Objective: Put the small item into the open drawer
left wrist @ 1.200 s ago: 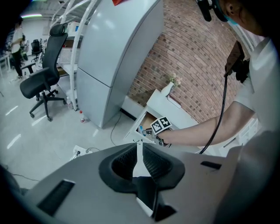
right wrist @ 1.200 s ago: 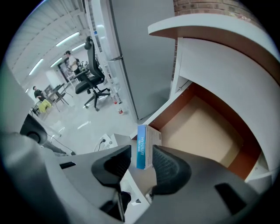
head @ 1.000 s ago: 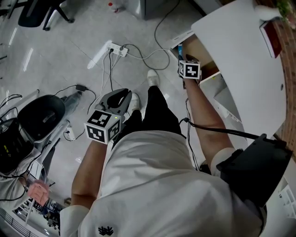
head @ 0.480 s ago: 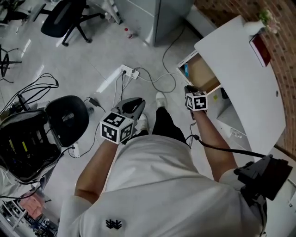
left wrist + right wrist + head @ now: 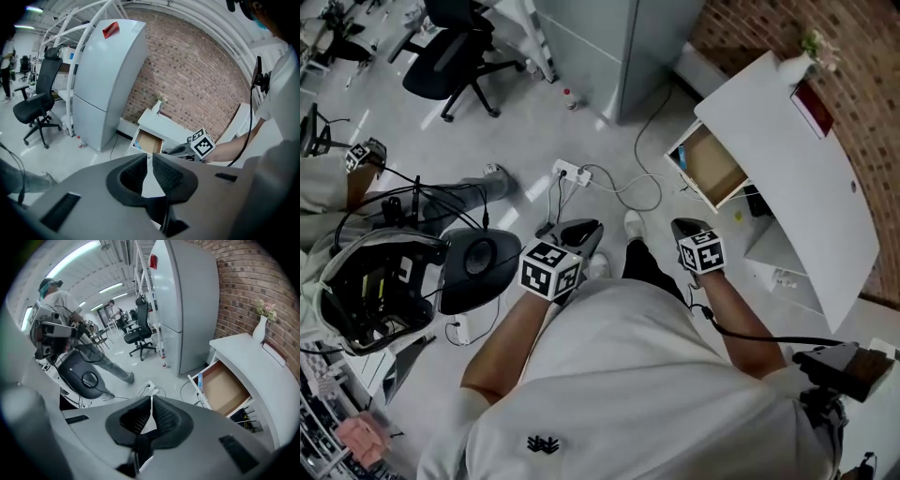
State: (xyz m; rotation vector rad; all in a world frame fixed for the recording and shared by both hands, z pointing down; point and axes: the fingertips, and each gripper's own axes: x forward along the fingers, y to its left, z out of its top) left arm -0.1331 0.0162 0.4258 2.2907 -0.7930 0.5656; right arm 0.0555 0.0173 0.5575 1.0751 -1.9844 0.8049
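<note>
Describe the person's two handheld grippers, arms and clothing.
Both the left gripper and right gripper have grey plastic bodies, black ribbed pads and a white cube of black square markers. A black cable trails from the right one along the forearm. The person wears a white short-sleeved shirt with a black emblem.

The right tongs (image 5: 150, 401) have just been closing and now meet, nothing between them; right of them the open drawer (image 5: 224, 389) holds a small blue item (image 5: 200, 379)
</note>
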